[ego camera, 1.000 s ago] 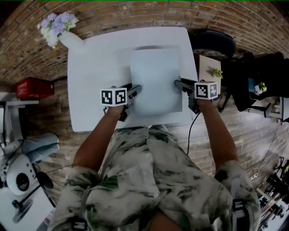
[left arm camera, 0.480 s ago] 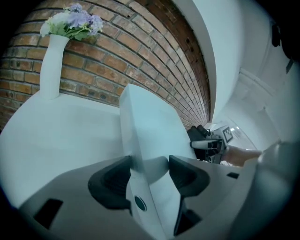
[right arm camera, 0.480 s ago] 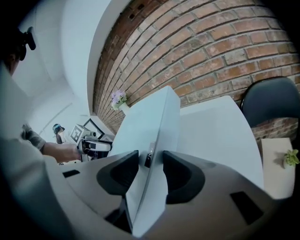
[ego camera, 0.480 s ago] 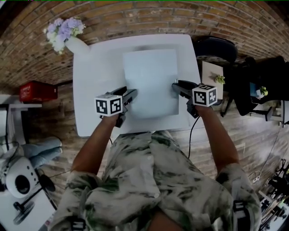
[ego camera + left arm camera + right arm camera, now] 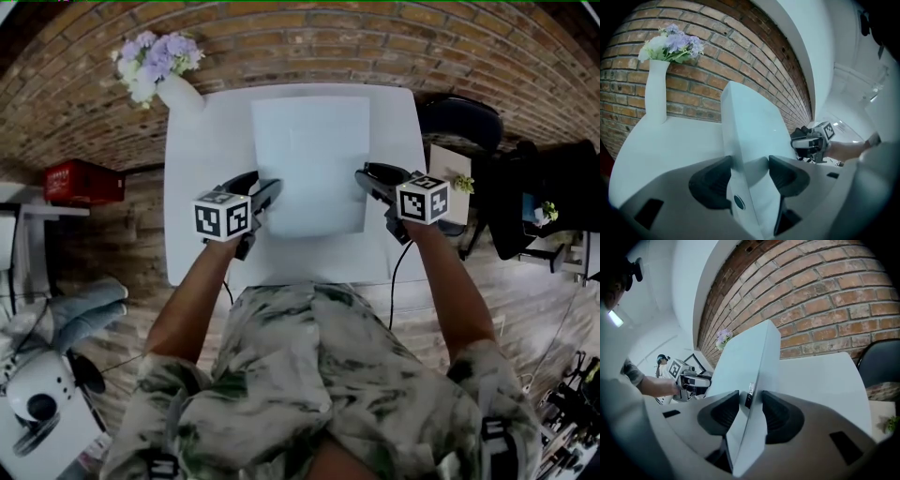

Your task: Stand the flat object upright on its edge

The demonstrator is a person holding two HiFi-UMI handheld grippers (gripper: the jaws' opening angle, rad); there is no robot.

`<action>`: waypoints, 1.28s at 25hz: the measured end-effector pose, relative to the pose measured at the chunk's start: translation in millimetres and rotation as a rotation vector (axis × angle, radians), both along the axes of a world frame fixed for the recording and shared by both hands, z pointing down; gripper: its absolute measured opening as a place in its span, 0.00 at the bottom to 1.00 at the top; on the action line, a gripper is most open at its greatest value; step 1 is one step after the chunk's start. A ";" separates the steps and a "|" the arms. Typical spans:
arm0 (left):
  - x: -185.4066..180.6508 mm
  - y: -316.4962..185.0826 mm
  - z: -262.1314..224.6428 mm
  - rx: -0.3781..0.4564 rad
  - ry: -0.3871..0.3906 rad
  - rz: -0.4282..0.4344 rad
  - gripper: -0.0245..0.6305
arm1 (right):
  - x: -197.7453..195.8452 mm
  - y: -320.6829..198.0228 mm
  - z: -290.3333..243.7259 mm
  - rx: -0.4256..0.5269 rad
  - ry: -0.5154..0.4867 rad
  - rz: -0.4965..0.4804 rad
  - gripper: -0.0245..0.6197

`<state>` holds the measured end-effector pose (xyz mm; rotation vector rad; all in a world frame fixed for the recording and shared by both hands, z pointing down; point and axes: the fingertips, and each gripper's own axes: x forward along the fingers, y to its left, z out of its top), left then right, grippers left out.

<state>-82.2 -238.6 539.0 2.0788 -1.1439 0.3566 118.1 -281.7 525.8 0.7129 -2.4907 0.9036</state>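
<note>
Pale blue-white flat rectangular panel (image 5: 309,164), smooth and matt, with square corners and a thin edge, held above the white rectangular table (image 5: 202,187). Seen from the head view, its long axis runs away from the person towards the red brick wall (image 5: 375,42), with the short near edge between the two grippers. In both gripper views the panel is tilted, its far end rising against the brickwork. Whether any part rests on the table cannot be told.

Left gripper (image 5: 267,192): the dark rounded jaws are closed on the panel's left long edge, which bears a small round dark socket (image 5: 738,202). Right gripper (image 5: 366,176): the jaws have just been closing and the pads clamp the right long edge, beside a narrow dark slot (image 5: 749,395).

A white slender-necked vase (image 5: 178,94) holding lilac and white flowers (image 5: 155,61) stands at the table's far left corner, well apart from the panel.
</note>
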 end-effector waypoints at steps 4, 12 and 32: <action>-17.1 -12.7 -8.5 0.044 -0.026 -0.013 0.44 | -17.5 -14.8 -7.8 0.041 0.003 -0.019 0.30; -41.6 -47.8 -25.7 0.124 -0.090 -0.023 0.44 | -43.8 -52.3 -25.0 0.153 0.045 -0.042 0.30; -97.2 -155.9 -35.9 0.304 -0.234 -0.018 0.44 | -99.9 -152.0 -38.0 0.425 0.133 -0.039 0.28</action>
